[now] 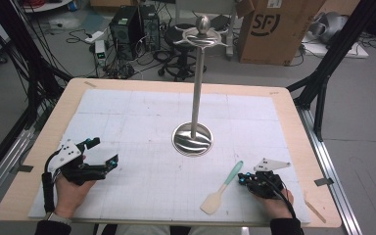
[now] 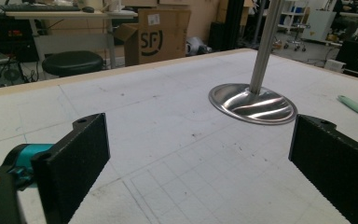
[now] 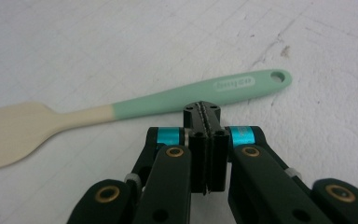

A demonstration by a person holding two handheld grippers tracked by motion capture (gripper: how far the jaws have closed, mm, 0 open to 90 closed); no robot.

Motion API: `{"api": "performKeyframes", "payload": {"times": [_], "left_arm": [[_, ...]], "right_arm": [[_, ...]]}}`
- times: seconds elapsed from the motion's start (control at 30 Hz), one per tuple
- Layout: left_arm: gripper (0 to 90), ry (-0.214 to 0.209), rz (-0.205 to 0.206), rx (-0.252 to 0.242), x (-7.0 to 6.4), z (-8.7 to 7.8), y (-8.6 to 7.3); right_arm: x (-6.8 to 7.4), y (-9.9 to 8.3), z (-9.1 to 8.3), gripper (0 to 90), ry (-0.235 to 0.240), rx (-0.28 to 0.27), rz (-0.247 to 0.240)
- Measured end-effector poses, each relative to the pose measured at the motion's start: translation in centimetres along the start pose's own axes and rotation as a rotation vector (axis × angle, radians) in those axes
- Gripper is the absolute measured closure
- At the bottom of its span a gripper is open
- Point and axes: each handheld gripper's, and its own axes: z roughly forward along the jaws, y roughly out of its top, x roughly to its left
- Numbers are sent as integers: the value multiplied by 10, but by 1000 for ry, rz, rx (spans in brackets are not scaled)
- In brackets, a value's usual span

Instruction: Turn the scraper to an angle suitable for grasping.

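Spatula (image 3: 168,100) just beyond right jaws

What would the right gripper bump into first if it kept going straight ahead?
Most likely the spatula. The right gripper has its jaws pressed shut on nothing, and its tips point at the mint-green handle lying crosswise just ahead on the table mat. The exact gap is hard to judge.

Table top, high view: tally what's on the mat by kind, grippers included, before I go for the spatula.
Spatula: 1
Metal stand: 1
Grippers: 2, left gripper and right gripper
Total: 4
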Motion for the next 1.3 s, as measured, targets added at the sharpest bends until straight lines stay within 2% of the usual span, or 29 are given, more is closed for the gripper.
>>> {"api": "performKeyframes", "payload": {"times": [0.2, 0.43, 0.53, 0.67, 0.73, 0.8, 0.87, 0.9, 1.0, 1.13, 1.3], "left_arm": [[57, 1, 0, 1, 0, 0, 0], [57, 0, 0, 6, 0, 1, 0], [57, 0, 0, 6, 0, 1, 0], [57, 0, -2, 6, 0, 1, 0], [57, 0, -3, 2, 0, 0, 0], [57, -2, -3, 1, 0, 0, 0], [57, -3, -1, 8, 0, 1, 0], [57, -4, -4, 10, 1, 2, -1], [57, -2, -3, 7, 0, 1, 0], [57, -1, -2, 8, 1, 1, 0], [57, -2, -1, 7, 0, 0, 0]], "right_arm": [[4, 11, 13, 900, -15, -1, -11], [13, 28, 33, 900, -36, -2, -55], [17, 30, 38, 900, -51, -20, -79], [22, 32, 41, 900, -74, -25, -103], [22, 32, 40, 900, -71, -24, -105], [21, 32, 34, 900, -85, -62, -88], [19, 32, 28, 900, -75, -88, -44], [19, 31, 27, 900, -65, -89, -39], [30, 29, 25, 900, -12, -77, -64], [51, 30, 28, 900, 44, -37, -126], [74, 32, 33, 900, 120, 2, -167]]}}
